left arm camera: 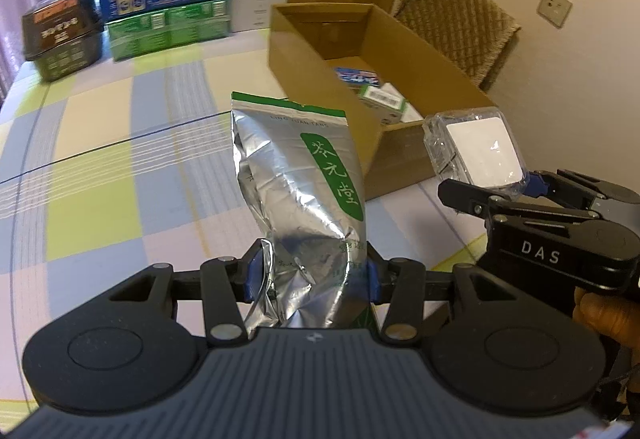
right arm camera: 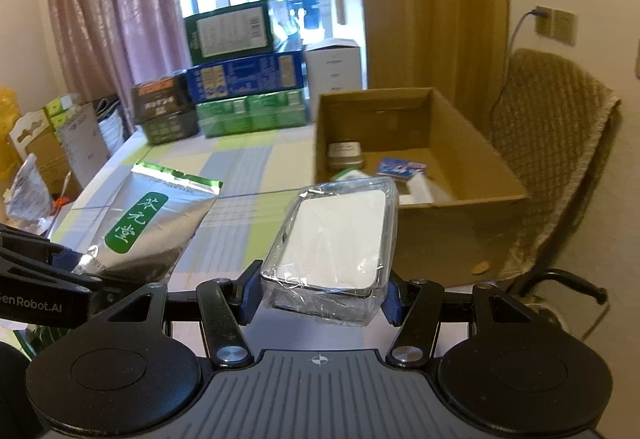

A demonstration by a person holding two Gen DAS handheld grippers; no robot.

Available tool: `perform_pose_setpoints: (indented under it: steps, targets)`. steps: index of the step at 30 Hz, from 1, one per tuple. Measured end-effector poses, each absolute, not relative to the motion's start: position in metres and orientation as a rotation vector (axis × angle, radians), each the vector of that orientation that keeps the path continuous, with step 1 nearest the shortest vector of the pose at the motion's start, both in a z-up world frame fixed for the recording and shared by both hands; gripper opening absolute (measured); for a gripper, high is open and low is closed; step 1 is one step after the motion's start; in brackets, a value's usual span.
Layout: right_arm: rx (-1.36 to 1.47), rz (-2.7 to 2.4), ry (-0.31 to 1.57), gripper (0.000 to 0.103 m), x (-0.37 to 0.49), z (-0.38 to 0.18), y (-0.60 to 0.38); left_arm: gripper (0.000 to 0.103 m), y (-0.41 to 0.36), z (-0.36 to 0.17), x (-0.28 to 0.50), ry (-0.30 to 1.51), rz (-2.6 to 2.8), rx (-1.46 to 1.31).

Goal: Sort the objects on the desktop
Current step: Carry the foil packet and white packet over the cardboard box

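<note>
2 wrist cameras look forward along their grippers, close above the checked tablecloth [left arm camera: 100, 127]. Both share the cardboard box [right arm camera: 436, 223] and stacked cartons [right arm camera: 248, 79].

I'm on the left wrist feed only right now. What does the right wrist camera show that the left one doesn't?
Only the right wrist view shows a tin at the far end of the cardboard box, plus clutter off the table's left edge.

Only the left wrist view shows a hand holding the right gripper.

Both show the silver pouch clamped in the left gripper, the plastic-wrapped white box in the right gripper, and the stacked cartons behind.
</note>
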State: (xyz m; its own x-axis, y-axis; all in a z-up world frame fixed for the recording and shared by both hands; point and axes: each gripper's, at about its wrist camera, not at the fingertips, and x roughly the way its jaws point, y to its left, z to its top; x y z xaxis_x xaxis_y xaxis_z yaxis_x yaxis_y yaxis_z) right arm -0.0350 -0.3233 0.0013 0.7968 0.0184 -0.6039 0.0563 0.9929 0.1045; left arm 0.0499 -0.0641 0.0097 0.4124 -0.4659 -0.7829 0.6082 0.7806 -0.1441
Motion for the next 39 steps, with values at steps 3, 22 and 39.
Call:
perform_pose_setpoints:
  steps: [3,22,39]
  targets:
    - [0.121,-0.043,0.649,0.055,-0.038,0.002,-0.335,0.042,-0.076,0.01,0.047,0.925,-0.701,0.177]
    - [0.152,-0.132,0.626,0.055,-0.042,0.014,-0.401,0.042,-0.146,0.024,0.05,0.907,-0.795,0.206]
    - [0.1,-0.118,0.606,0.055,0.0,0.033,-0.433,0.042,-0.202,0.049,0.076,0.864,-0.848,0.188]
